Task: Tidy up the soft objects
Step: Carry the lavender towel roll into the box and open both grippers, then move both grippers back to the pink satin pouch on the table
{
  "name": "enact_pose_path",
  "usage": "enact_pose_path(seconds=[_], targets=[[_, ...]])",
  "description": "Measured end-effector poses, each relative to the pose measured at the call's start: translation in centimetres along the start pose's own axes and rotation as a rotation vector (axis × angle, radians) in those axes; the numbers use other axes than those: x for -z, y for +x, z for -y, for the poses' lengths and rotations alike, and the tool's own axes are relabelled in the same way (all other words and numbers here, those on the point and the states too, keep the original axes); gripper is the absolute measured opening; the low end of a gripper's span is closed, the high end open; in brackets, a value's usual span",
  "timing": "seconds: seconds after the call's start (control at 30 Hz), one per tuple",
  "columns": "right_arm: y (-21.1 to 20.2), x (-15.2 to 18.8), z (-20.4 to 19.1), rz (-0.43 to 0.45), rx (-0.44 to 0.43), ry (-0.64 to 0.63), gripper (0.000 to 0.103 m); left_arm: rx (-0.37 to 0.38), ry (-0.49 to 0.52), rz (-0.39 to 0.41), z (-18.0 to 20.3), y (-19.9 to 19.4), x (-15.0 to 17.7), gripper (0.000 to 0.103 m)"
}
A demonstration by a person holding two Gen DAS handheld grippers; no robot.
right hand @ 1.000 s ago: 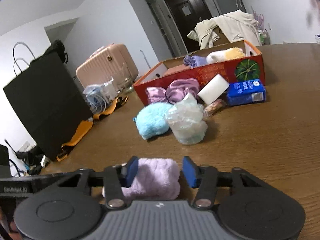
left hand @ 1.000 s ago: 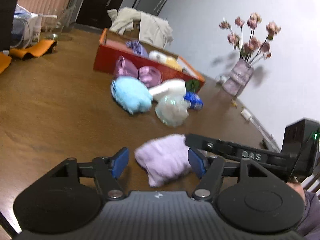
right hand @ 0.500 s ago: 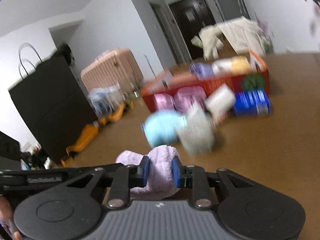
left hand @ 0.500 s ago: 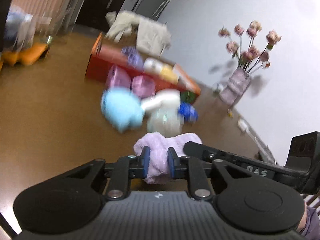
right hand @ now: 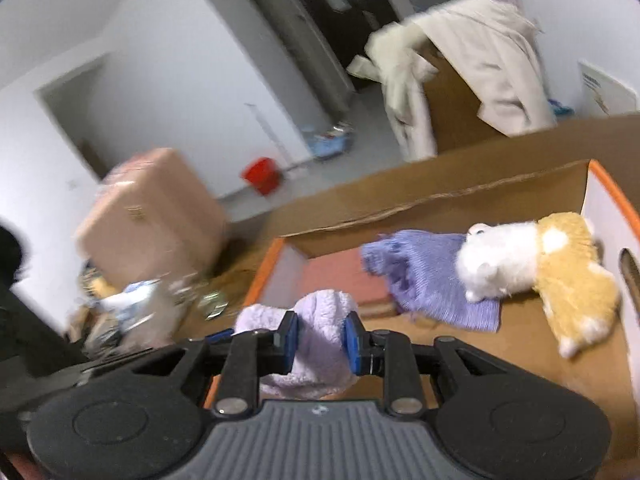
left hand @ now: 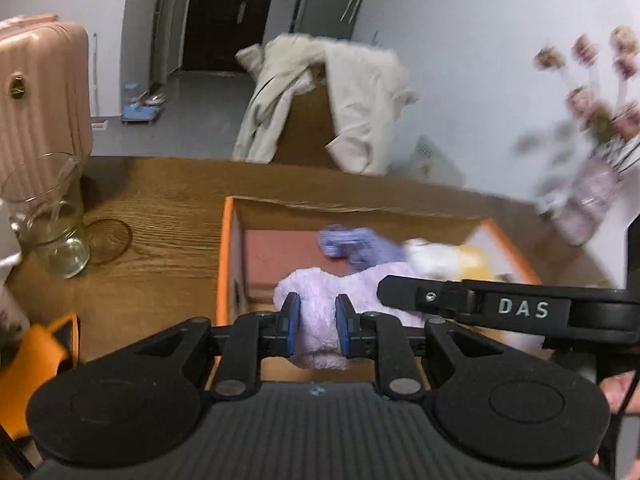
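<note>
Wooden table (left hand: 160,208) fills the lower half of the left wrist view, carrying an orange-rimmed cardboard box (left hand: 226,264) that stands open at the top. Behind it a cream coat (left hand: 360,96) is draped over a brown carton, and a pink suitcase (left hand: 36,92) stands to the left. Inside the box lie a purple knitted cloth (right hand: 432,280) and, touching its right edge, a white-and-yellow plush toy (right hand: 540,264) against the right wall. A lilac fluffy towel (left hand: 318,312) hangs above the box's near left part — held at both ends. The left gripper (left hand: 317,322) is clamped on one end, the right gripper (right hand: 320,338) squeezes the other. A glass pitcher (left hand: 52,220) stands on the table left of the box.
</note>
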State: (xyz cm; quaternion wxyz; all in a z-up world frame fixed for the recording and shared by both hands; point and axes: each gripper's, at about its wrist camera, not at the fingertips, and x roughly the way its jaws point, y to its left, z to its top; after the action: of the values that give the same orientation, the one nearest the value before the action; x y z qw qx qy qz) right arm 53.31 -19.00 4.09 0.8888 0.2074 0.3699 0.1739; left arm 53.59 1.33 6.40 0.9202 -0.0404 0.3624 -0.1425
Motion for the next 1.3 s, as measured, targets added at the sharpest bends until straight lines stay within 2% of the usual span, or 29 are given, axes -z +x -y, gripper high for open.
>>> enact_pose_path(seconds=[0.07, 0.13, 0.17, 0.2, 0.23, 0.3, 0.47, 0.5, 0.67, 0.7, 0.8, 0.87, 1.0, 1.2, 1.3], targets=[[2.6, -0.3, 0.1, -0.022, 0.051, -0.016, 0.031, -0.051, 0.016, -0.024, -0.4, 2.1, -0.2, 0.020], [4.5, -0.4, 0.1, -0.056, 0.094, -0.030, 0.037, -0.072, 0.026, -0.014, -0.9, 2.6, 0.0, 0.024], [5.0, -0.3, 0.4, -0.064, 0.104, -0.032, 0.042, -0.069, 0.013, -0.003, -1.4, 2.5, 0.1, 0.028], [5.2, -0.3, 0.6, -0.067, 0.109, -0.027, 0.053, -0.055, 0.001, 0.007, -1.7, 2.2, 0.3, 0.033], [5.2, -0.3, 0.8, -0.066, 0.104, -0.016, 0.063, -0.046, -0.004, 0.018, -1.9, 1.6, 0.4, 0.033], [4.5, -0.4, 1.3, -0.071, 0.080, 0.014, 0.066, -0.036, 0.003, 0.043, -2.2, 0.2, 0.6, 0.034], [-0.8, -1.0, 1.2, -0.022, 0.062, -0.002, 0.068, -0.068, 0.067, 0.101, -1.4, -4.4, 0.5, 0.050], [-2.5, -0.9, 0.9, -0.002, 0.055, -0.021, 0.072, -0.070, 0.084, 0.112, -1.2, -5.8, 0.8, 0.056], [-11.7, 0.8, -1.5, 0.089, 0.053, -0.193, 0.079, -0.082, 0.148, 0.197, 0.1, -13.1, 2.9, 0.069], [-13.8, 1.7, -2.0, 0.113, 0.048, -0.232, 0.080, -0.081, 0.156, 0.221, 0.4, -14.5, 3.4, 0.074], [-18.8, 4.3, -3.1, 0.169, 0.040, -0.288, 0.080, -0.097, 0.184, 0.281, 1.5, -18.7, 5.4, 0.078], [-21.8, 5.9, -3.2, 0.210, 0.036, -0.311, 0.080, -0.116, 0.210, 0.321, 2.4, -21.2, 7.4, 0.084], [-25.8, 11.0, -4.0, 0.274, 0.054, -0.367, 0.080, -0.129, 0.238, 0.387, 4.2, -25.2, 11.9, 0.088], [-28.9, 19.9, -4.4, 0.280, 0.084, -0.422, 0.080, -0.101, 0.167, 0.421, 6.0, -29.3, 20.2, 0.094], [-29.9, 23.4, -3.8, 0.255, 0.084, -0.406, 0.081, -0.097, 0.094, 0.398, 6.1, -30.2, 24.0, 0.096]])
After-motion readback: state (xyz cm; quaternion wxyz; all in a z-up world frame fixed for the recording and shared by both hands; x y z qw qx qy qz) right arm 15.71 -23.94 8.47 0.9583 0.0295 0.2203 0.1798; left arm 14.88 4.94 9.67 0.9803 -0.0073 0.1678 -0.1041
